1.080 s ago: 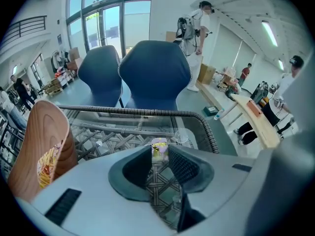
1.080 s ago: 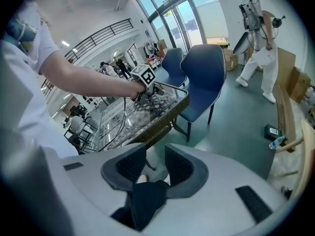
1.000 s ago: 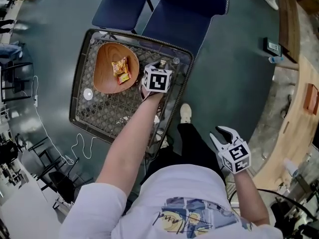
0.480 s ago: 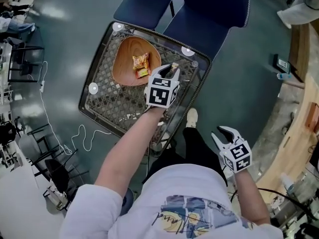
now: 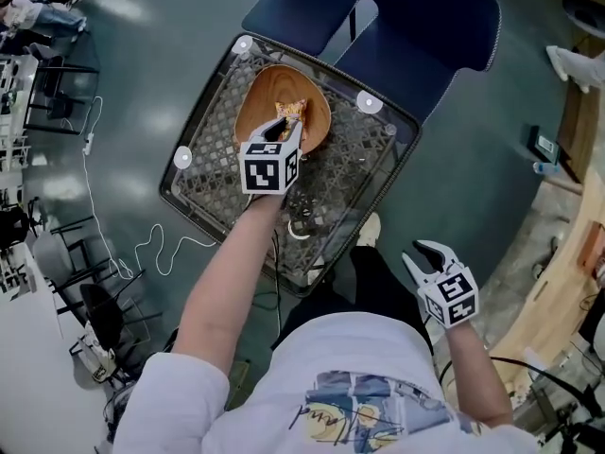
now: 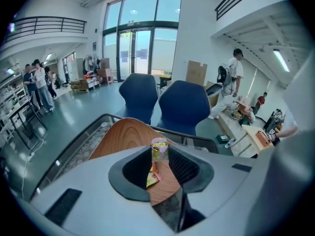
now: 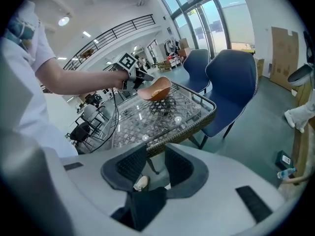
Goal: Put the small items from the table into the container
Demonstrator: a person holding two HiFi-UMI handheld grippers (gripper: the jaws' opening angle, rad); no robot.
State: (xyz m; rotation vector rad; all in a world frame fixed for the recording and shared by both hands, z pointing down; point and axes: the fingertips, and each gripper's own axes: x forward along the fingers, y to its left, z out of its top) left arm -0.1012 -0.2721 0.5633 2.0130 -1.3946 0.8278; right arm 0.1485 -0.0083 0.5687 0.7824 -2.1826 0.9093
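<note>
A wooden bowl [image 5: 304, 132] stands on the far part of a glass table with a wicker rim [image 5: 203, 214]. Orange snack packets [image 5: 292, 110] lie in the bowl. My left gripper [image 5: 282, 129] hangs over the bowl's near edge, shut on a small purple and yellow wrapped sweet [image 6: 159, 148], held upright between the pads. In the left gripper view the bowl [image 6: 120, 137] lies right beyond the left gripper [image 6: 158, 162]. My right gripper [image 5: 430, 255] is held off the table beside the person's right hip, open, with nothing between its fingers. In its own view, the right gripper [image 7: 150, 168] looks towards the table [image 7: 167, 113].
Two blue chairs [image 5: 430, 22] stand beyond the table. White discs [image 5: 182, 157] sit at the table's corners. A white cable [image 5: 156, 253] trails on the floor at the left. A wooden counter [image 5: 581, 253] runs along the right. People stand far off [image 6: 39, 85].
My left gripper has moved left across the table with the sweet and now hangs over the bowl. The right gripper has stayed beside the hip.
</note>
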